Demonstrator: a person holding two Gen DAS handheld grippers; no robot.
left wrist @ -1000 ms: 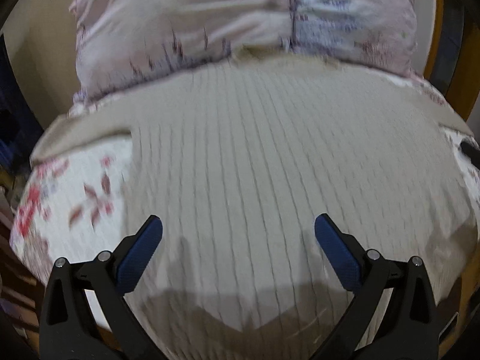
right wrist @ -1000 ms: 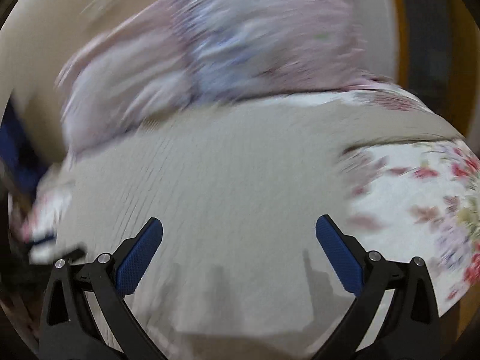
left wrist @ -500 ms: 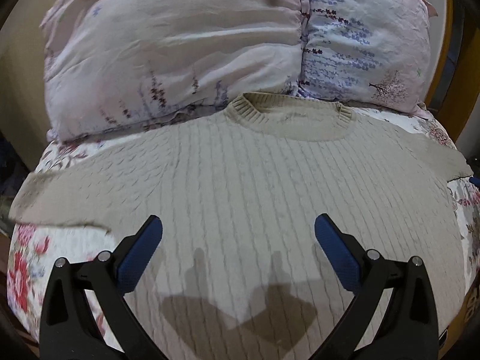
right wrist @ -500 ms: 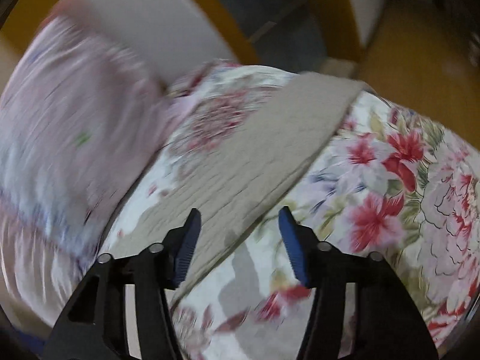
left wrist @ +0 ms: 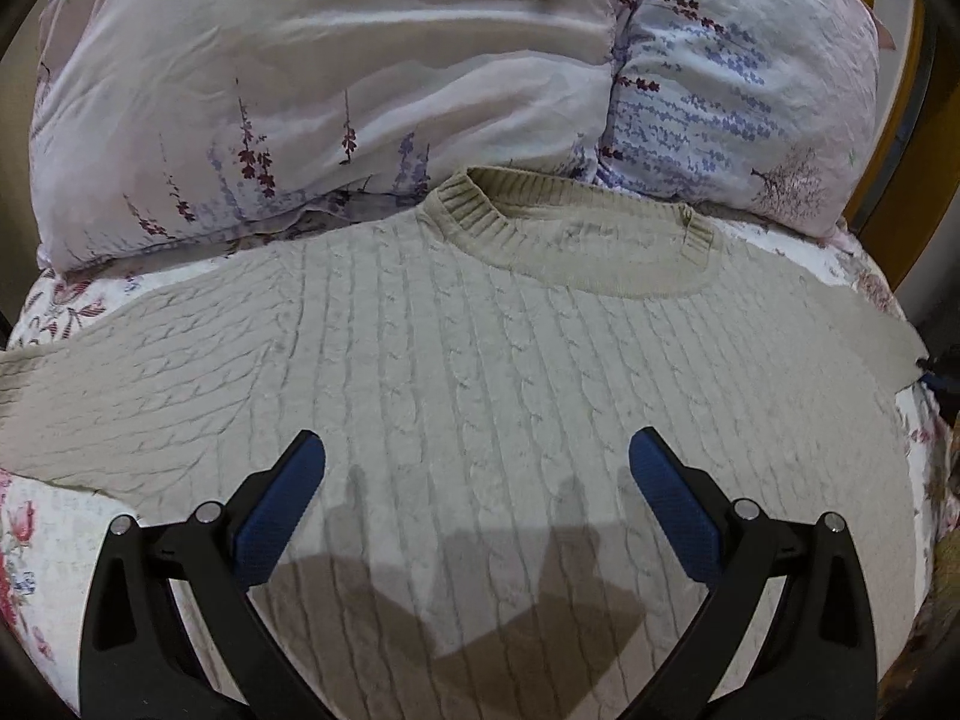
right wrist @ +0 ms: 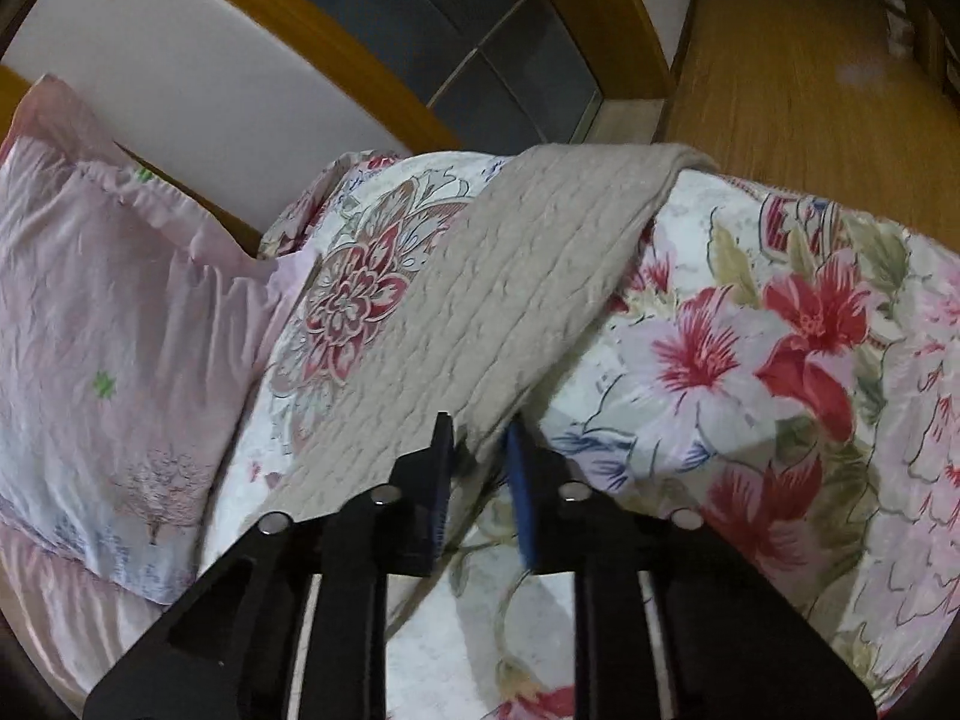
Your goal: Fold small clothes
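- A beige cable-knit sweater [left wrist: 510, 396] lies spread flat, front up, on a bed covered with a white sheet printed with red and pink flowers [right wrist: 780, 348].
- Its ribbed round collar [left wrist: 576, 240] points toward two pale pink pillows with purple sprig prints [left wrist: 336, 84], and the collar's far edge lies just beside them.
- In the left wrist view, one sleeve [left wrist: 90, 402] stretches out to the left edge of the picture and the other runs off to the right.
- The left tool [left wrist: 477, 492] hovers over the lower body of the sweater with its blue-padded fingers [left wrist: 282, 510] spread wide, nothing between them; their shadow falls on the knit below.
- The right tool [right wrist: 480, 462] sits at the sweater's right sleeve [right wrist: 510, 306], jaws drawn narrow, with the lower edge of the sleeve running between the two pads.
- Whether the pads actually pinch the cloth cannot be told, since a slim gap shows between them.
- That sleeve runs diagonally across the flowered sheet, its cuff end draping over the bed's far edge.
- Beyond the bed are an orange wooden frame [right wrist: 336, 36] and a wood-toned floor [right wrist: 798, 78].
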